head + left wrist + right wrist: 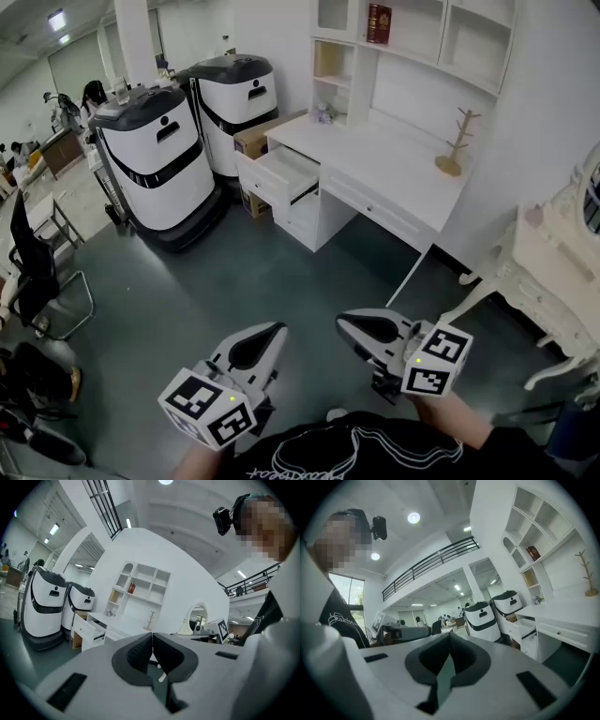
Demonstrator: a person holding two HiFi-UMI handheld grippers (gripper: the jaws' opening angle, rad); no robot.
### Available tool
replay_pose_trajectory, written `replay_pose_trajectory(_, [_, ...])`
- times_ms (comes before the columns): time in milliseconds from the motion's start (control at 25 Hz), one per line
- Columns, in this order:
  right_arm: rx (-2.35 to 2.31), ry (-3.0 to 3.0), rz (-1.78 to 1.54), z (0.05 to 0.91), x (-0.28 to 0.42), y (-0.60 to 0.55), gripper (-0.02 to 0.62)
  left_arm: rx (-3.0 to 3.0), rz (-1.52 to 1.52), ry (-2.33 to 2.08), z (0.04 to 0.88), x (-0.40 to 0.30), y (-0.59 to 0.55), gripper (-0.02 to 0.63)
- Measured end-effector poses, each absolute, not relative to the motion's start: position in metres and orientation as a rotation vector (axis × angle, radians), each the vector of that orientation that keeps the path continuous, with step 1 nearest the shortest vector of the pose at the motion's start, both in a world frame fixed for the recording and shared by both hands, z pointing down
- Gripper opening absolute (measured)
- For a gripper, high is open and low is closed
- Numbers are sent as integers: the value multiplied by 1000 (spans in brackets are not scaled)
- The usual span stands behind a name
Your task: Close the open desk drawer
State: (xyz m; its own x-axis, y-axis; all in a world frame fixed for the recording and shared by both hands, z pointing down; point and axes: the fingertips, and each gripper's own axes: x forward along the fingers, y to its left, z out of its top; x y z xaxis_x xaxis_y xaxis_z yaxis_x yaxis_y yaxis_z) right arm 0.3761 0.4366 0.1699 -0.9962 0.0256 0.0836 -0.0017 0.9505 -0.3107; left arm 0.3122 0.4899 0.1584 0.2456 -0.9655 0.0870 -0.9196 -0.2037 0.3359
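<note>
Both together, empty: left claw [277, 331], right claw [343, 324]. Open drawer [281, 174] juts from the tabletop's [375, 155] left end, well ahead across the floor [234, 272]. Left claw is nearer in line.

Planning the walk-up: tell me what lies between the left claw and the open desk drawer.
Only bare grey floor, as the head view shows, between the left claw and the open drawer.

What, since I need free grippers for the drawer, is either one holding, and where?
Nothing. The left gripper and right gripper are both shut and empty, far from the open drawer.
</note>
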Motion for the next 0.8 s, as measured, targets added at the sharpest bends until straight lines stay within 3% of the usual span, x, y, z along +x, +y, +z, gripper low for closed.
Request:
replay_pose_trajectory(480, [-80, -3038, 484, 185, 337, 421, 6, 2180, -224, -1752, 179, 276, 474, 5])
replay_pose_trajectory(800, [-140, -3008, 562, 209, 270, 355, 6, 2103, -219, -1768, 205, 214, 414, 5])
